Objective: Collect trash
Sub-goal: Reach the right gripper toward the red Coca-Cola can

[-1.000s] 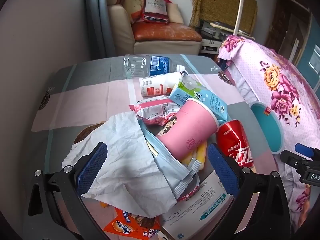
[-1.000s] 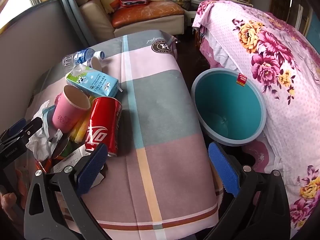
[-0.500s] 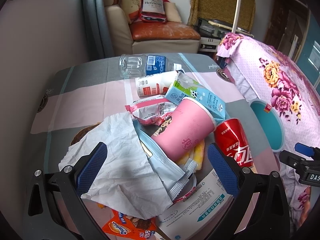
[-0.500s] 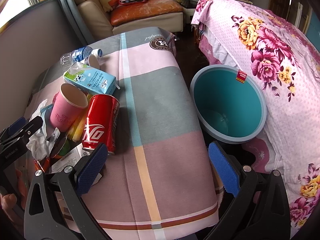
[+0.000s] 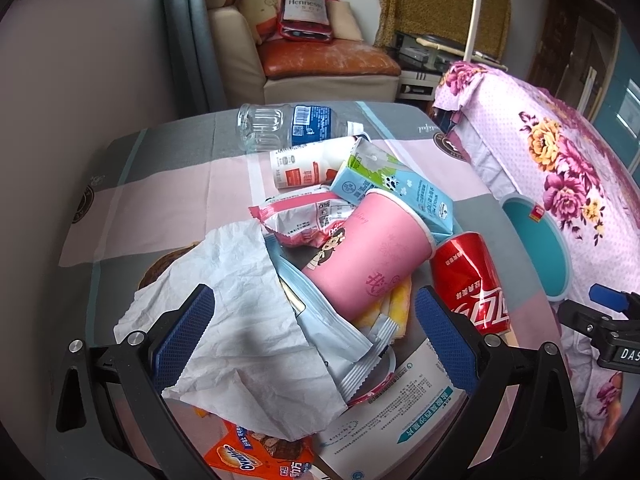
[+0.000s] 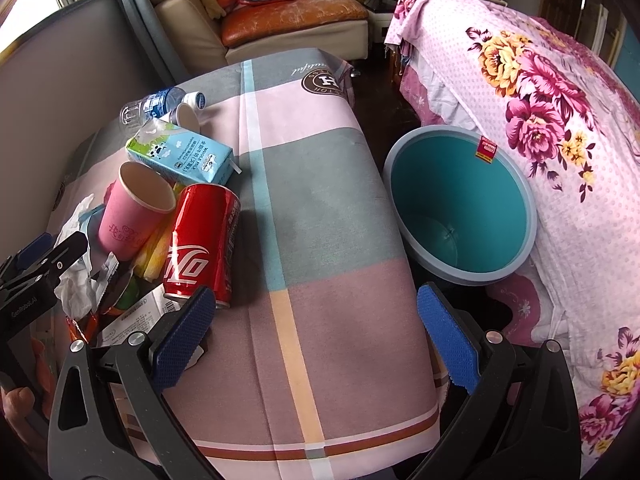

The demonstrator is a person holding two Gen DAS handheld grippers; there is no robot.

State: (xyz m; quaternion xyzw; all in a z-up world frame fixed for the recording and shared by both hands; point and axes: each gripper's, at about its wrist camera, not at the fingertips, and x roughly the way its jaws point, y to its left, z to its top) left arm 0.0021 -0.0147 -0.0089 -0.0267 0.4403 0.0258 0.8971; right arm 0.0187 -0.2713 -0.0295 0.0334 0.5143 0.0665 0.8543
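Left view sits low over the trash pile (image 5: pixel 320 280); right view looks down beside it, sharing it.

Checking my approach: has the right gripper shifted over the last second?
Yes. The right gripper shifted slightly rightward; the red can and teal bin sit a little further left in its view.

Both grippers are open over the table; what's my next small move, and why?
Probably lower the left gripper onto the crumpled tissue and close. It tops the trash pile between that gripper's open fingers, and the teal bin stands empty beside the table.
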